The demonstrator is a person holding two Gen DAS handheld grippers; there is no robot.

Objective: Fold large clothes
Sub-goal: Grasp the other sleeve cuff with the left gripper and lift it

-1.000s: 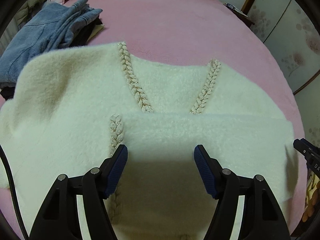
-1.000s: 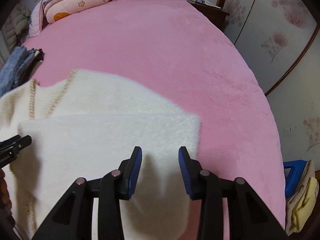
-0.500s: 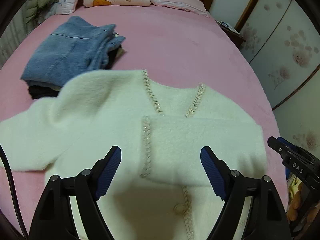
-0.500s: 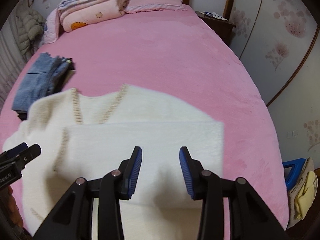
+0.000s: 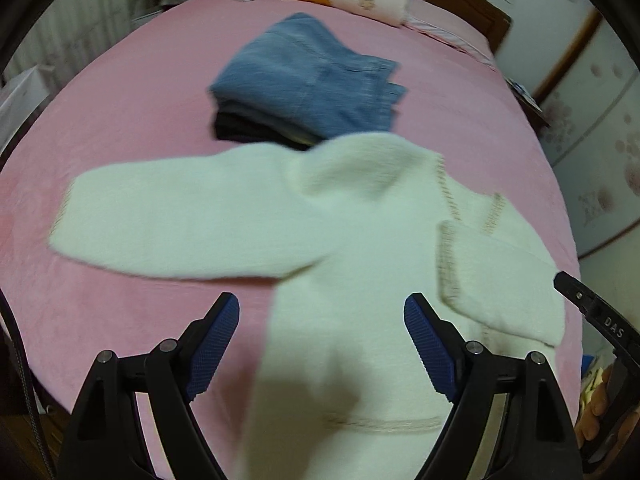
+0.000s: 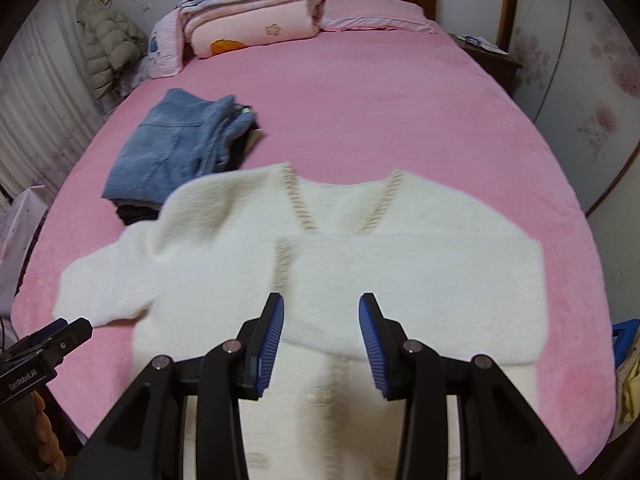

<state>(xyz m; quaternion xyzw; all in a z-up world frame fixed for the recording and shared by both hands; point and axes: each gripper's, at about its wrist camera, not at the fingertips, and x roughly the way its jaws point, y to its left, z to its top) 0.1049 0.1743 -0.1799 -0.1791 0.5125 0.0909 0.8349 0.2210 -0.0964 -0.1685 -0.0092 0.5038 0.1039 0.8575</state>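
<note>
Both claws have lifted clear of the cream cardigan [image 6: 360,280], right sleeve folded across; left claw [image 5: 322,344] opening, right claw [image 6: 322,340] apart, both empty; left sleeve next.

cream cardigan [image 6: 360,272], pink bedspread [image 6: 380,100]

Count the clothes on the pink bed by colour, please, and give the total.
White: 1, the fluffy cardigan
Blue: 1, the folded jeans
Black: 1, a folded garment under the jeans, kind unclear
Total: 3
</note>
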